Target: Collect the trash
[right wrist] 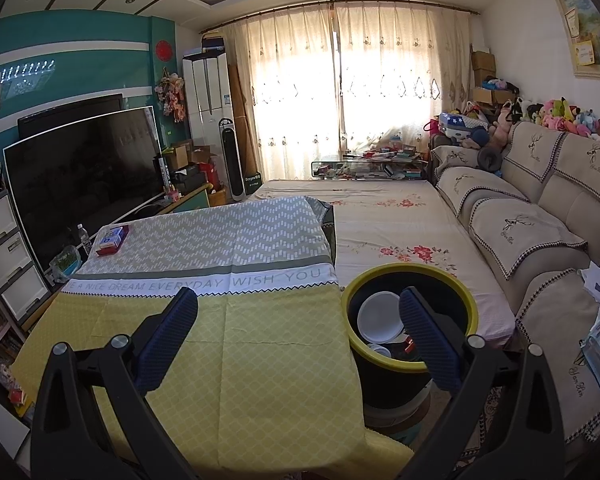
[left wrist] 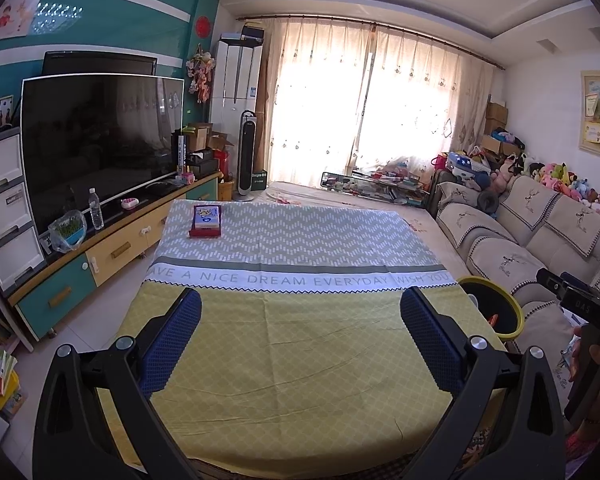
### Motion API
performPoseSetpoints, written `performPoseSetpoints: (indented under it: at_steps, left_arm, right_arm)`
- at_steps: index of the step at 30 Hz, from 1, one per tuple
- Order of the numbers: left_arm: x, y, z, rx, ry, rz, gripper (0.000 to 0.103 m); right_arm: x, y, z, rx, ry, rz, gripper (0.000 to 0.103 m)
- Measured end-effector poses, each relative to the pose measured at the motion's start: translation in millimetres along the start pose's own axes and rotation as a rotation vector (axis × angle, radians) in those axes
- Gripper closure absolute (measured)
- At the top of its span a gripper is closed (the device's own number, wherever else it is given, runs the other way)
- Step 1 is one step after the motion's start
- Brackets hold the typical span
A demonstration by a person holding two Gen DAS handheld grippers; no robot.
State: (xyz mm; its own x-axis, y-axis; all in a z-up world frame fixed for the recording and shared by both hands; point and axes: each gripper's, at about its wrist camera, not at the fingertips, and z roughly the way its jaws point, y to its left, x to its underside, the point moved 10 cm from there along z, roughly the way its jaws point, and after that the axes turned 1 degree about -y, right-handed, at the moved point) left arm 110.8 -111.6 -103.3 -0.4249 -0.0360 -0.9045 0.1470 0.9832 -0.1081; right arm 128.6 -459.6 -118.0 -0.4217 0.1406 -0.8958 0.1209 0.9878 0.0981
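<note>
table: yellow-grey cloth, red box far left | bin near right, white plates inside | sofa right, TV left | left gripper, right gripper: both spread wide, empty

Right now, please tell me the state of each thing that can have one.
left tongs: open, empty.
right tongs: open, empty.
bin: uncovered, white plates and other trash inside.
box: lying alone on the far table end.
television: screen dark.
water bottle: upright, capped.
</note>
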Motion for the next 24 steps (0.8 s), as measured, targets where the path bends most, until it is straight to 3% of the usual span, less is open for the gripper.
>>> performPoseSetpoints:
  at_steps: [24]
  left_arm:
    - [6.3,-0.3,9.6,0.029,0.037,-0.031,0.005]
  right_arm:
    - [4.9,2.6,4.1,-0.001,0.012,0.001,0.007]
